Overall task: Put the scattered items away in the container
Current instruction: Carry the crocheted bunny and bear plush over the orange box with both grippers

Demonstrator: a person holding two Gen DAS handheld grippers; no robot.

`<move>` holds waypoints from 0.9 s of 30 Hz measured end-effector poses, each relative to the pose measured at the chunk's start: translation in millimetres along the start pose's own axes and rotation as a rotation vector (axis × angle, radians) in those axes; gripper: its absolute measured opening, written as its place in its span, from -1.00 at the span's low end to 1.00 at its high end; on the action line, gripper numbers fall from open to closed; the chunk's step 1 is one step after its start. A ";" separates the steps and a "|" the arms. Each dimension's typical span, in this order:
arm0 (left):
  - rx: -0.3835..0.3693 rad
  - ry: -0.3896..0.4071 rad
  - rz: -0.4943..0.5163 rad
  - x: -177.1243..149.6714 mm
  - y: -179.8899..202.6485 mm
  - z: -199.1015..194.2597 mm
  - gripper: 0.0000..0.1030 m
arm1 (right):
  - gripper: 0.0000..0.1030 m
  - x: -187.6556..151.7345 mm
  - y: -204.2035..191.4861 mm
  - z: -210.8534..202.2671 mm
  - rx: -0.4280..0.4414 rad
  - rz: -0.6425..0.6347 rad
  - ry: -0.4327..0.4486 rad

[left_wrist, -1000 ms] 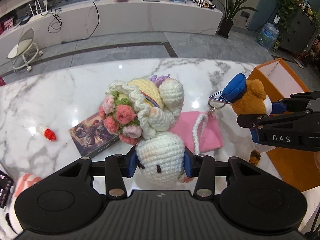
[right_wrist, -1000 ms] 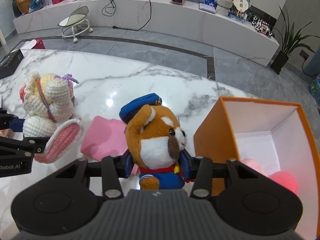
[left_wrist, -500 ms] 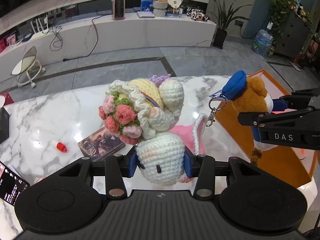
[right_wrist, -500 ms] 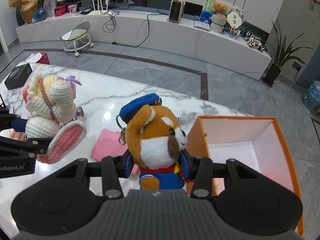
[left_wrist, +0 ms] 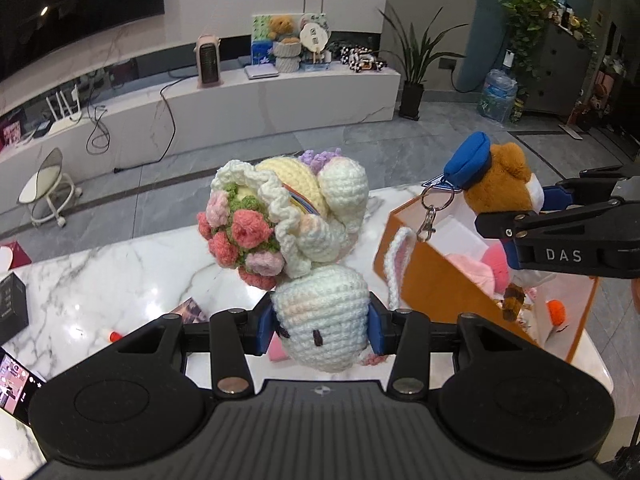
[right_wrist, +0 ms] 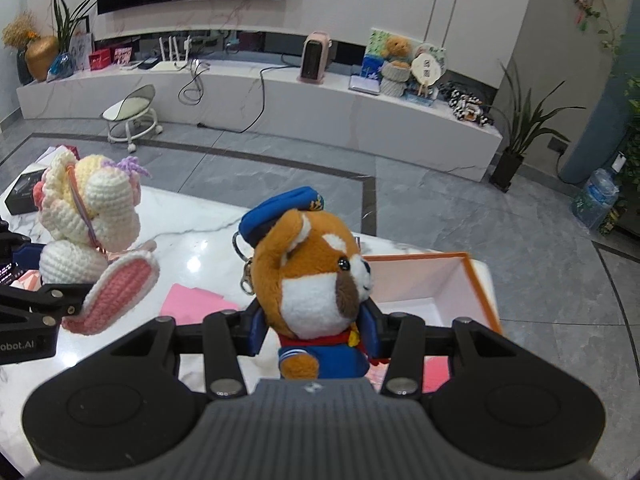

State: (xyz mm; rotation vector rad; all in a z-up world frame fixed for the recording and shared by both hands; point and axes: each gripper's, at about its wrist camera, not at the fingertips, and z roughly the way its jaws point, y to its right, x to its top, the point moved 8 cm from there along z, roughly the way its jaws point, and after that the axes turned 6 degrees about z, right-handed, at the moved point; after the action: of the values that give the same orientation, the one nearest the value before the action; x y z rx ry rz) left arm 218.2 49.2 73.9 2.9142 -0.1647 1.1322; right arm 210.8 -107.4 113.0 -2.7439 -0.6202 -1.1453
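The left hand-held gripper (left_wrist: 320, 330) is clamped on the white head of a crocheted rabbit (left_wrist: 304, 232), its blue pads pressing both sides, so the toy hangs upside down in the air above the marble surface (left_wrist: 120, 276). The rabbit carries a bunch of pink and green yarn flowers, and one pink-lined ear (right_wrist: 116, 292) droops beside the gripper. The right hand-held gripper (right_wrist: 316, 330) is closed partway on the body of a brown plush bear (right_wrist: 316, 276) in a blue cap and blue jacket, the pads squeezing its sides just below the head; a metal key ring (left_wrist: 434, 208) dangles from its cap. The bear is held clear of the surface, close to the near wall of the orange box (right_wrist: 476, 276), which stands open at the right end of the surface with pink things lying inside. A pink pouch (right_wrist: 192, 306) lies flat on the surface between the two toys. A small red-capped bottle (left_wrist: 114, 335) and a book (left_wrist: 188, 308) lie further left.
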 end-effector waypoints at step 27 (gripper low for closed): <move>-0.100 -0.007 0.133 32.2 134.8 38.4 0.01 | -0.06 -52.1 150.2 -25.5 -0.109 0.165 -0.015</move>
State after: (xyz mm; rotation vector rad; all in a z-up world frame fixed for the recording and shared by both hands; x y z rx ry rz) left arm 253.9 -89.6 63.4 2.8564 -0.4090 1.0964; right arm 222.2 -267.7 103.6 -2.8327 -0.3340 -1.1540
